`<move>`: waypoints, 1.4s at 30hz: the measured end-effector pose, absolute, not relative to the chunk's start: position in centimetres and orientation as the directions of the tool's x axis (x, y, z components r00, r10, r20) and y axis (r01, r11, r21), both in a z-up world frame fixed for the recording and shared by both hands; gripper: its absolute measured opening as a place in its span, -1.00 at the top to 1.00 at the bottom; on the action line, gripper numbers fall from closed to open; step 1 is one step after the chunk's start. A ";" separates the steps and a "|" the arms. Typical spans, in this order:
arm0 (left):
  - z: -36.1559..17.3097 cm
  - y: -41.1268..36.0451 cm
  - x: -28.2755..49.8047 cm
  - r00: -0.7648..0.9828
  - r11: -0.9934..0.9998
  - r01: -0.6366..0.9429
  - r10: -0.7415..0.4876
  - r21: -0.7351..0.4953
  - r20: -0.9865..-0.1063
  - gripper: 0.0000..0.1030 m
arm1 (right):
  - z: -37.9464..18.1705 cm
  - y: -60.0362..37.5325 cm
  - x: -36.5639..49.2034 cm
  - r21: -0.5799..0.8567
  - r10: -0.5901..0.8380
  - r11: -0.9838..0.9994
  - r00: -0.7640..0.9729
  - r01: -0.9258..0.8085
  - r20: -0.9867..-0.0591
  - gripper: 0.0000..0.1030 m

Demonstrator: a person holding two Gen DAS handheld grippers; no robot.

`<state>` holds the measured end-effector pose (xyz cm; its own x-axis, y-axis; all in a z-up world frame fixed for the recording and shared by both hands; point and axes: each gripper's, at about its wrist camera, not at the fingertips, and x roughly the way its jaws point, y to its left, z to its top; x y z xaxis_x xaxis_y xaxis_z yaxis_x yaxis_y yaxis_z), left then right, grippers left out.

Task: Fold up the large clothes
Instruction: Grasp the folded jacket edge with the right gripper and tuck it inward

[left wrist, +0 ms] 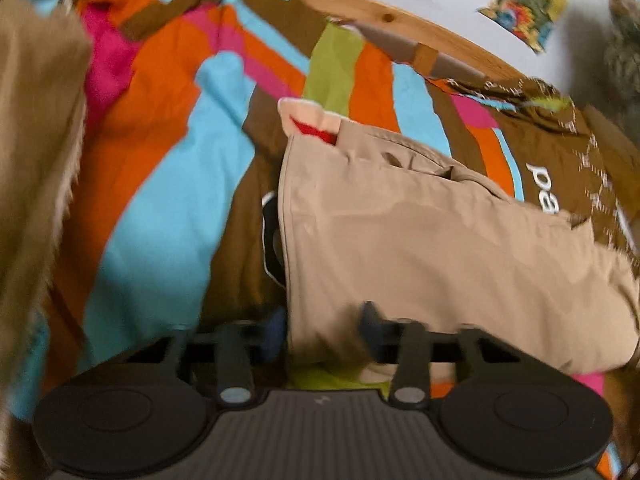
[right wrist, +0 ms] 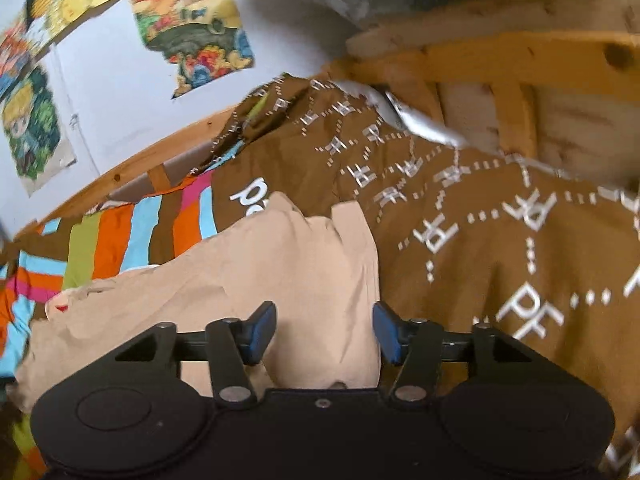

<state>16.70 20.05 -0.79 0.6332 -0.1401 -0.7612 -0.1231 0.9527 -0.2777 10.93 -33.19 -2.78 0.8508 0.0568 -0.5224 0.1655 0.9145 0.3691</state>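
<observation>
Beige trousers [left wrist: 420, 248] on striped bedspread [left wrist: 168, 184]; L gripper [left wrist: 324, 332] & R gripper [right wrist: 324, 332] jaws spread, pinching nothing.

You have the folded trousers [left wrist: 420, 232] lying on the striped bedcover [left wrist: 168, 184], with the patterned pillow [right wrist: 500, 248] touching their right edge. Behind both runs the wooden bed rail [left wrist: 400, 20], and the wall behind it carries 4 posters [right wrist: 192, 24]. Your left gripper [left wrist: 324, 330] straddles the trousers' near left corner; your right gripper [right wrist: 324, 330] stands over their near right edge.
</observation>
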 end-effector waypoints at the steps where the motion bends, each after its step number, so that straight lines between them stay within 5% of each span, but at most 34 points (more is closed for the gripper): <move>1: -0.9 20.0 16.8 0.632 0.954 -0.137 -0.124 -0.268 -0.765 0.44 | -3.1 -33.5 10.9 0.395 0.065 0.902 0.847 0.177 -0.527 0.09; 5: -0.9 19.4 16.5 0.631 0.964 -0.137 -0.093 -0.229 -0.770 0.75 | -4.5 -34.8 11.2 0.485 0.102 0.849 0.835 0.210 -0.541 0.22; 11: 1.3 17.7 15.4 0.700 0.970 -0.188 0.023 -0.153 -0.714 0.81 | -6.3 -36.0 11.4 0.561 0.124 0.785 0.819 0.264 -0.559 0.86; 14: 2.6 17.5 14.4 0.725 0.969 -0.189 0.028 -0.160 -0.688 0.81 | -5.4 -35.7 11.1 0.543 0.102 0.803 0.840 0.246 -0.532 0.98; 22: 1.3 18.3 13.5 0.693 0.962 -0.196 -0.002 -0.191 -0.721 0.81 | -3.3 -35.4 9.9 0.469 0.032 0.852 0.872 0.231 -0.488 0.92; 26: 0.5 18.8 13.4 0.681 0.958 -0.201 -0.012 -0.204 -0.732 0.81 | -4.6 -35.7 10.5 0.463 0.055 0.849 0.828 0.255 -0.557 0.03; 27: 0.3 18.9 13.4 0.680 0.958 -0.202 -0.014 -0.206 -0.733 0.81 | -4.9 -35.8 10.6 0.472 0.064 0.844 0.826 0.255 -0.561 0.02; 30: 0.0 19.0 13.2 0.680 0.957 -0.202 -0.015 -0.207 -0.733 0.81 | -5.5 -35.8 11.0 0.504 0.099 0.828 0.820 0.247 -0.564 0.06; 35: 1.3 18.8 12.3 0.727 0.952 -0.204 -0.009 -0.228 -0.686 0.81 | -5.5 -35.1 11.0 0.486 0.096 0.843 0.824 0.231 -0.558 0.78; 42: 5.0 20.5 10.0 0.770 0.961 -0.176 -0.002 -0.215 -0.638 0.81 | -0.5 -33.8 7.8 0.411 -0.012 0.892 0.918 0.189 -0.396 0.82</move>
<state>10.00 20.53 5.05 0.7697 -0.0020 -0.6385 -0.1756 0.9608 -0.2147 7.78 -33.83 -0.49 0.9182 -0.0120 -0.3959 0.1889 0.8918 0.4112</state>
